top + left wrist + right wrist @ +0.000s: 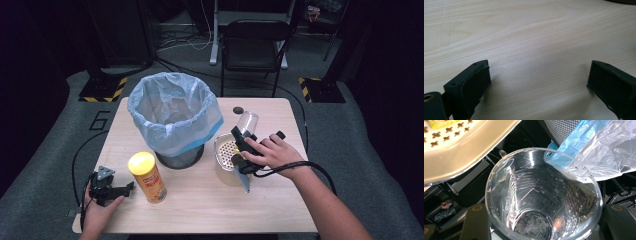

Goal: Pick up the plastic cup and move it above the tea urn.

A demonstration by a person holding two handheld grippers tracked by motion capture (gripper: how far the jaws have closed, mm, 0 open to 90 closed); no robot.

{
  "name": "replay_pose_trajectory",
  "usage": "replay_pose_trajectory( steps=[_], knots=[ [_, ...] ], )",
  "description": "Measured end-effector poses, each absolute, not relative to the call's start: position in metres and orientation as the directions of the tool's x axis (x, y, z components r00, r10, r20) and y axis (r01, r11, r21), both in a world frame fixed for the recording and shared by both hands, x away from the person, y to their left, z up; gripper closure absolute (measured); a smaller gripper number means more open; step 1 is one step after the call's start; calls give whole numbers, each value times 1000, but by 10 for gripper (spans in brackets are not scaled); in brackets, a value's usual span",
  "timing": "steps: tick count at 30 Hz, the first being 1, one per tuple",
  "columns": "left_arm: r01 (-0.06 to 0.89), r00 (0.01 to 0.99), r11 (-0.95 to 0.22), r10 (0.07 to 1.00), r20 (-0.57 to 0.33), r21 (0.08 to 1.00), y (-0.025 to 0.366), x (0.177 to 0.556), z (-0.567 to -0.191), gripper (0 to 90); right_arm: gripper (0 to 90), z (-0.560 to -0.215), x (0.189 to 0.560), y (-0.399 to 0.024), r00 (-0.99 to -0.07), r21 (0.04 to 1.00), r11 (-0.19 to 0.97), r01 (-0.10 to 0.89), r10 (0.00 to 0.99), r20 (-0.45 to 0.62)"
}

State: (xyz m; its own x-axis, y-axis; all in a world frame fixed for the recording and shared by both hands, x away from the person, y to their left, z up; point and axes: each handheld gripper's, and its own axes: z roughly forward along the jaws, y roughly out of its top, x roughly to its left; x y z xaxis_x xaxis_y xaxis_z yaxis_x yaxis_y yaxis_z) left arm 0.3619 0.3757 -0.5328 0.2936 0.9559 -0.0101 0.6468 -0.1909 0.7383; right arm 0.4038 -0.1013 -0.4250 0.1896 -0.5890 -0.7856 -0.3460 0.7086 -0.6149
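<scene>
On the wooden table [200, 200] we see the mesh bin with its blue-edged liner [172, 117], and just beside it the perforated metal container [226, 159]. Our right gripper [243, 145] pinches the clear plastic cup [541, 202], lifted and tilted between container and bin, apparently empty; we judge binning remains. Our left gripper [107, 187] rests spread, idle, near the yellow canister [146, 176].
</scene>
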Motion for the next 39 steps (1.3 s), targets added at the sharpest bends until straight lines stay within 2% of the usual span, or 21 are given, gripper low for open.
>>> replay_pose_trajectory(
  steps=[19,23,26,30,34,35,37,38,39],
  knots=[
    [652,290,-180,957,-22,737,375,363,-533,44,363,-418,402,-101,178,-601,706,-374,-581,-794],
    [650,290,-181,957,-21,738,375,364,-533,43,363,-414,400,-101,155,-569,725,-388,-557,-816],
    [649,288,-178,957,-22,740,375,364,-533,43,364,-404,400,-99,128,-598,688,-411,-607,-785],
    [648,288,-178,958,-21,740,375,365,-533,43,364,-397,398,-97,99,-595,681,-427,-619,-779],
    [649,289,-179,957,-22,739,375,364,-533,44,364,-387,399,-95,30,-512,707,-488,-572,-819],
    [650,290,-181,957,-21,738,376,364,-533,44,364,-391,401,-96,2,-433,747,-504,-501,-866],
    [650,290,-181,957,-21,738,375,364,-533,43,364,-385,404,-96,-44,-382,757,-530,-474,-879],
    [650,290,-181,957,-21,738,375,364,-533,43,364,-384,404,-98,-106,-301,800,-518,-410,-906],
    [650,290,-181,957,-21,738,375,364,-533,43,364,-383,405,-99,-129,-269,811,-520,-386,-913]
  ],
)
